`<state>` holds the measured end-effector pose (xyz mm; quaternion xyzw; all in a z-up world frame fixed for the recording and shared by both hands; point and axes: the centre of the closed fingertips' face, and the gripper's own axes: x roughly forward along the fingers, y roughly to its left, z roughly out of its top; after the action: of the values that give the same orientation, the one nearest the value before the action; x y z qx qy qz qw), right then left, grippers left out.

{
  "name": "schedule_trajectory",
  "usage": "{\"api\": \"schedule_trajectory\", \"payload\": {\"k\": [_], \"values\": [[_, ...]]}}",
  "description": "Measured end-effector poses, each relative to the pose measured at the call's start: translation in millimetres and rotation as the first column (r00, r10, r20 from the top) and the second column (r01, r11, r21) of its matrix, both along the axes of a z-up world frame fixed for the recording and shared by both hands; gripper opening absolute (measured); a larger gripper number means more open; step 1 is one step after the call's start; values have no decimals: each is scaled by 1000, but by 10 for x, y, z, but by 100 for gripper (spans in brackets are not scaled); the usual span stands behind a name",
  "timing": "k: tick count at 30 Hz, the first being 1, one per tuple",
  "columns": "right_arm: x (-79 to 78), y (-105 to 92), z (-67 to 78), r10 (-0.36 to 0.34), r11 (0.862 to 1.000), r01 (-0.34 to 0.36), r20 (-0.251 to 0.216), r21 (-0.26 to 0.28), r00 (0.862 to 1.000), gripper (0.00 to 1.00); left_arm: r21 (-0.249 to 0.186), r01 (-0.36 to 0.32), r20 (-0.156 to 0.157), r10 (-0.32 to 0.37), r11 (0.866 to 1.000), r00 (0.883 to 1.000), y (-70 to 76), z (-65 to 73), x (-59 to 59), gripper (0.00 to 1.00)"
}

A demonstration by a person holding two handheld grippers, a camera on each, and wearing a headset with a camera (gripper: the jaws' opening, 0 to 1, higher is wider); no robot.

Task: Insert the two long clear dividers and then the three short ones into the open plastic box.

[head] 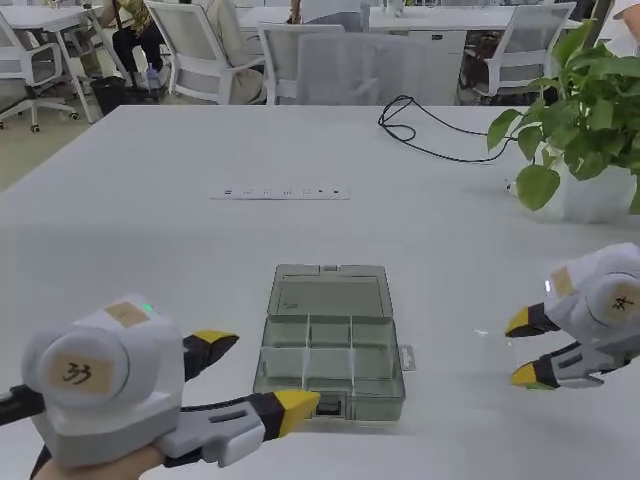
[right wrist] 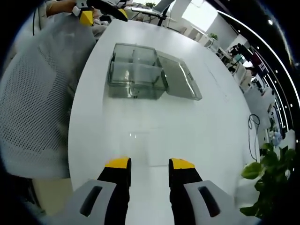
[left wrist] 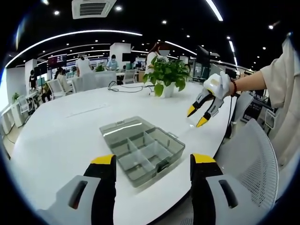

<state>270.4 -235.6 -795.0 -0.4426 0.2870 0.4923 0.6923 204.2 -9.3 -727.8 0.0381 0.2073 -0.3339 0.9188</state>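
Your left gripper and right gripper both spread, empty.
They flank the open plastic box; dividers stand inside it.

A white worktable spreads ahead. Beyond the right gripper stands a potted green plant, with a black cable looped farther out. White mesh office chairs line the far edge past the left gripper. Overhead, a dark ceiling carries curved light strips and an air vent.

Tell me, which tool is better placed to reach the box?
Left, probably: the left tool hangs open at the plastic box, by its near corner; the right tool is farther off to the side.
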Motion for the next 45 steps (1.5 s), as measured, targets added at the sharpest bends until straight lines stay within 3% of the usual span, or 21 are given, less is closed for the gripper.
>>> {"api": "schedule_trajectory", "payload": {"k": [6, 12, 16, 28, 31, 39, 42, 43, 45], "values": [[24, 311, 155, 50, 997, -52, 47, 50, 998, 32, -45, 5, -14, -6, 999, 1000, -49, 15, -15, 57], [-12, 601, 291, 87, 991, -95, 84, 93, 993, 32, -119, 3, -33, -7, 993, 999, -120, 61, -25, 55], [-73, 819, 394, 122, 983, -135, 104, 126, 987, 32, -207, -6, -46, -4, 978, 999, -170, 146, -19, 54], [-232, 1350, 630, 194, 956, -222, 152, 194, 969, 32, -302, 8, -71, -31, 953, 997, -263, 211, -44, 43], [-273, 1441, 672, 208, 949, -238, 158, 207, 965, 32, -339, 11, -83, -42, 941, 996, -286, 229, -53, 39], [-374, 1615, 757, 235, 933, -271, 170, 236, 957, 32, -389, -2, -103, -41, 921, 994, -300, 241, -34, 29], [-418, 1686, 791, 246, 925, -285, 177, 249, 953, 32, -429, -12, -123, -45, 903, 991, -311, 267, -17, 23], [-435, 1706, 799, 250, 923, -289, 177, 253, 952, 32, -455, -18, -137, -50, 890, 989, -319, 286, -16, 21], [-449, 1733, 816, 253, 921, -294, 182, 256, 950, 32, -464, -13, -134, -55, 886, 989, -318, 297, -7, 17]]}}
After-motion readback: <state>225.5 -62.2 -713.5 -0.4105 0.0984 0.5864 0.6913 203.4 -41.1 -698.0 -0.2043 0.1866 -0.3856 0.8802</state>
